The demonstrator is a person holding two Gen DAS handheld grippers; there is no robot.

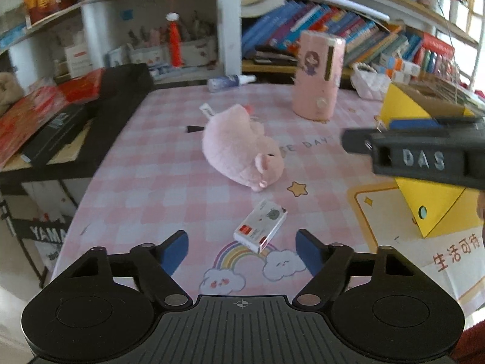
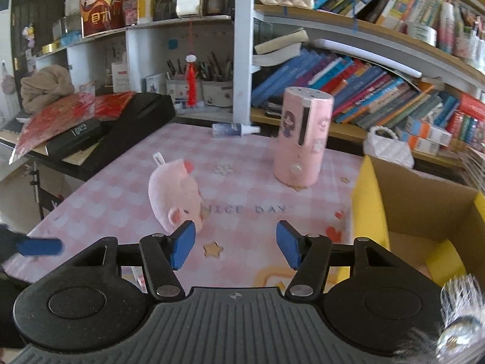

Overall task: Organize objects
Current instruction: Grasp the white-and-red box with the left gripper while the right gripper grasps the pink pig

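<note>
Just one plush pig (image 1: 239, 148), one box (image 2: 424, 212).

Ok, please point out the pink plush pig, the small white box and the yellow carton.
pink plush pig (image 1: 239, 148), left wrist view, its back.
small white box (image 1: 261, 225), left wrist view, top face.
yellow carton (image 2: 368, 209), right wrist view, left wall.

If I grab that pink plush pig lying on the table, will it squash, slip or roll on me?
The pink plush pig looks soft and stuffed, so it will probably squash between the pads and feel light. Its fuzzy fabric should grip rather than slip. It lies on its side on the checked tablecloth, rounded but limp, so a push likely slides it rather than rolling it. The left claw is open.
</note>
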